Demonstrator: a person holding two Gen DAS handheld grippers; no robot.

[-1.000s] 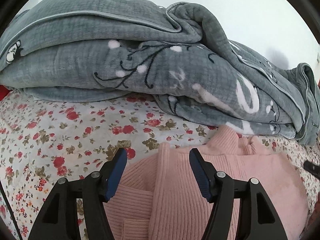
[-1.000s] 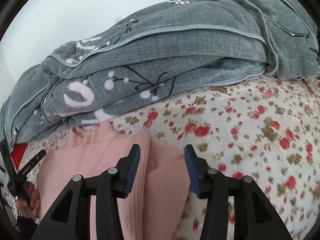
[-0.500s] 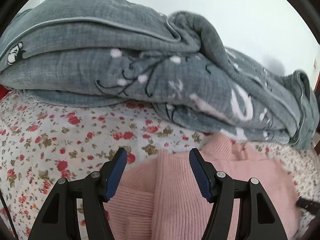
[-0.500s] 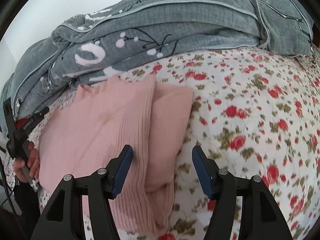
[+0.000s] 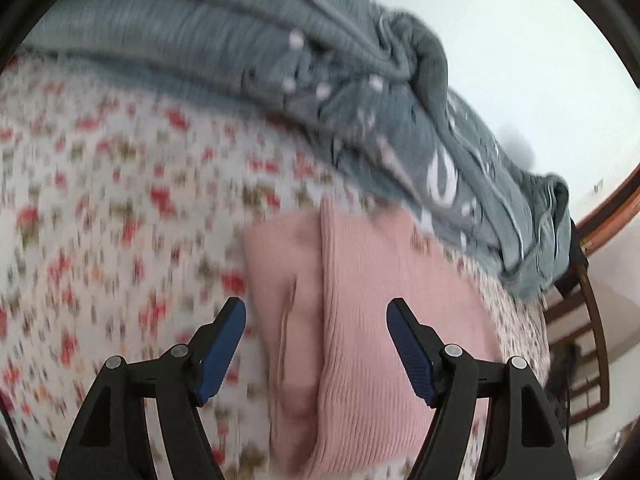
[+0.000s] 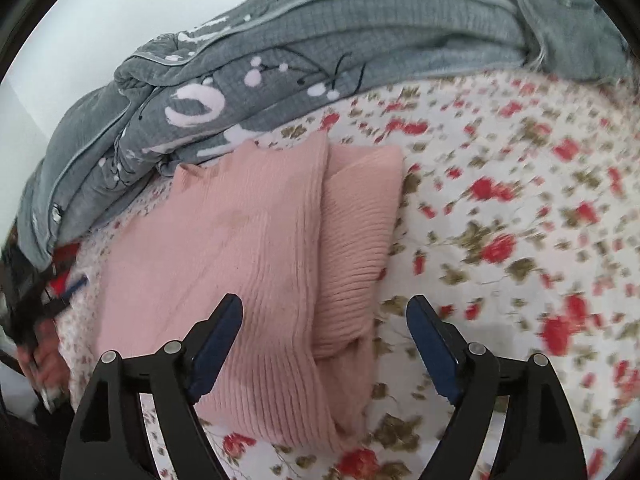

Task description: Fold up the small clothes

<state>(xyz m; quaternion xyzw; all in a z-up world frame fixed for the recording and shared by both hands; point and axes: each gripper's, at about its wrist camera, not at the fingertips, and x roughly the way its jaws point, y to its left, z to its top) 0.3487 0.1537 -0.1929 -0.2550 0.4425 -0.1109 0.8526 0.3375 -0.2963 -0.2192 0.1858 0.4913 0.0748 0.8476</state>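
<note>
Pink ribbed sweater (image 6: pixel 248 264) folded on floral bedsheet (image 6: pixel 520 220), collar end touching grey quilt (image 6: pixel 320 52), long axis running from quilt toward both cameras. Folded-in sleeve (image 6: pixel 360 232) along right side. Left gripper (image 5: pixel 316 340) above sweater, jaws just widened, gaping, gripping nothing. Right gripper (image 6: pixel 324 332) likewise, jaws just spread wide, pads clear of knit, sweater below the gap.

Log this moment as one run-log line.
left gripper: open, jaws just opening, above pink sweater | right gripper: open, jaws just opening, nothing gripped | sweater: folded on floral sheet | grey quilt: behind
</note>
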